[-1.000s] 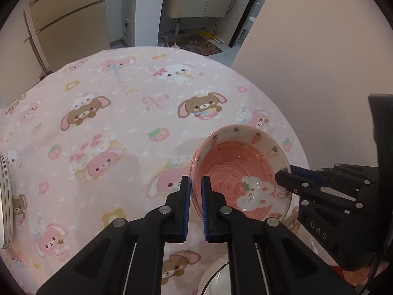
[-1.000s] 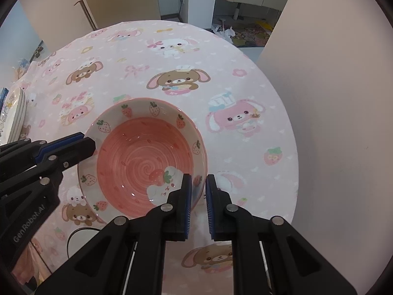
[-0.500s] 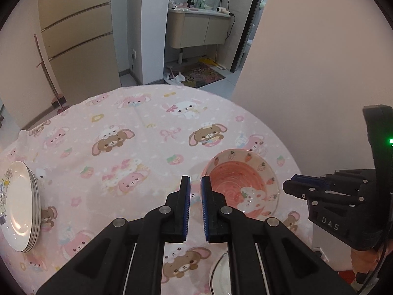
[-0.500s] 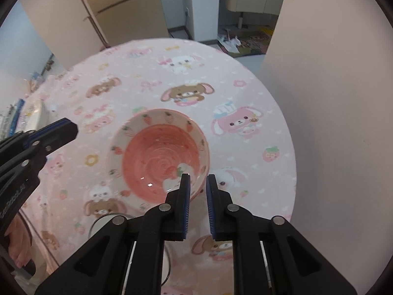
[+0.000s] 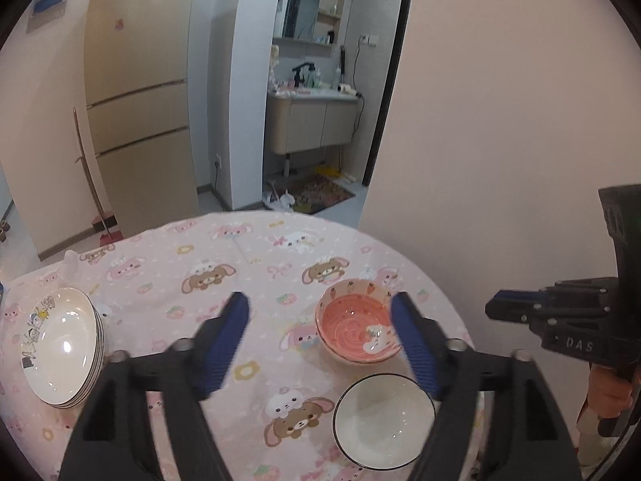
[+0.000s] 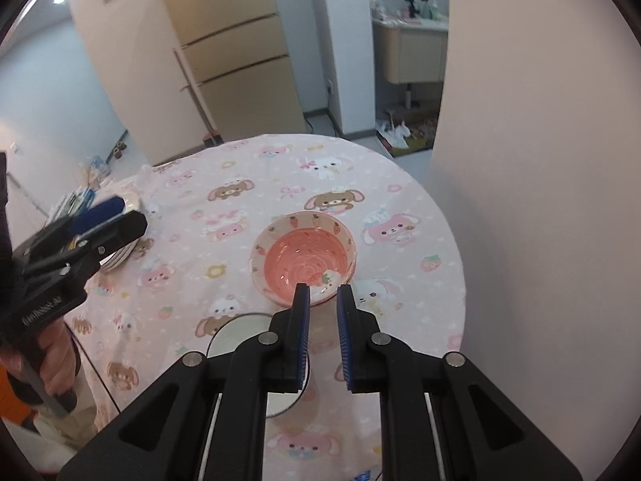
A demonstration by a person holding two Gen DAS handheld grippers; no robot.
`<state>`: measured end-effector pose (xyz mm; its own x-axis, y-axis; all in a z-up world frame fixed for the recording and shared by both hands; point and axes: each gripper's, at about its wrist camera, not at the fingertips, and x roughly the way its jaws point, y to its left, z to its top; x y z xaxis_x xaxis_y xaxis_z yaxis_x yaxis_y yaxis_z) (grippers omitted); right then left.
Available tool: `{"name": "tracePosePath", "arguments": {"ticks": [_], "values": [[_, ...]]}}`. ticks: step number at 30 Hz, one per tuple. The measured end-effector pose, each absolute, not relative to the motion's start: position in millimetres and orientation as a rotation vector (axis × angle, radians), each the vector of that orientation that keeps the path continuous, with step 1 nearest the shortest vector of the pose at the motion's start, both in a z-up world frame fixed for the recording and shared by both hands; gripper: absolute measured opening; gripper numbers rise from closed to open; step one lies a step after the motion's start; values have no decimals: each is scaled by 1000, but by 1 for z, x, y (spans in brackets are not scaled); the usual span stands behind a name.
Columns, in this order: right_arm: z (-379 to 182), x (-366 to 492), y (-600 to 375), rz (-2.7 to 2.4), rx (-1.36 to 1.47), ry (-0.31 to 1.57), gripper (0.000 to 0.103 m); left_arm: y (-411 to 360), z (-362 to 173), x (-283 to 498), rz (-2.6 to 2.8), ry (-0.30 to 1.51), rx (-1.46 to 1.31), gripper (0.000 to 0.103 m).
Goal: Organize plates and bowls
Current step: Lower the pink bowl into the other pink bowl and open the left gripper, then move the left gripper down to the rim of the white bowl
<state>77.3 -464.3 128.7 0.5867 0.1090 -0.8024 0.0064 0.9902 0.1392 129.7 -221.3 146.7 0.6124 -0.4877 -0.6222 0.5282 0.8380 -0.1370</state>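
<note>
Both my tongs hang above the counter [image 5: 256, 264] with nothing in them — my left tongs [image 5: 320, 340] are spreading wide, their blue pads blurred, and my right tongs [image 6: 323, 320] are just parting, a narrow gap between the pads. Neither pair touches any dish. On the pink cartoon-rabbit cloth the pink bowl [image 5: 358, 330] with strawberries round its rim sits upright on the right half, apart from both tongs; in the right wrist view it lies just beyond my fingertips [image 6: 302, 240]. Nearer to me, just beside it, stands a white bowl [image 5: 383, 421] with a dark rim, upright and empty; the right view shows only part of it behind the tong arms [image 6: 240, 336]. Well apart, at the left edge of the counter, a stack of white plates [image 5: 60, 346] with a cartoon print leans tilted. From the left view I see my right hand [image 5: 609, 393] on its handle, and from the right view my left hand [image 6: 56, 360] likewise
</note>
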Motion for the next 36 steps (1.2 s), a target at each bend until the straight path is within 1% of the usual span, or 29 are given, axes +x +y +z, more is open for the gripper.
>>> {"name": "tracePosePath", "arguments": {"ticks": [1,2,3,7,11,15,23,26,29,32,36], "values": [[130,73,-464,65,131,928,25,-220,148,125,-579,686,72,82],[131,67,-463,62,131,912,37,-220,148,123,-575,681,82,84],[132,63,-462,61,132,900,43,-220,148,120,-576,681,93,84],[130,50,-459,41,158,872,43,-215,148,111,-577,687,91,84],[126,27,-455,-56,187,759,44,-203,144,97,-517,654,66,84],[110,9,-449,-97,247,715,44,-192,135,80,-493,648,50,84],[56,8,-468,-181,476,787,44,-183,92,73,-479,750,-36,84],[43,16,-468,-158,483,836,44,-188,75,78,-471,792,-22,84],[34,18,-472,-181,513,844,44,-195,61,80,-464,813,-10,84],[26,17,-474,-197,524,851,37,-202,48,82,-473,846,-5,84],[16,22,-476,-187,512,869,32,-209,31,82,-471,877,14,84]]}}
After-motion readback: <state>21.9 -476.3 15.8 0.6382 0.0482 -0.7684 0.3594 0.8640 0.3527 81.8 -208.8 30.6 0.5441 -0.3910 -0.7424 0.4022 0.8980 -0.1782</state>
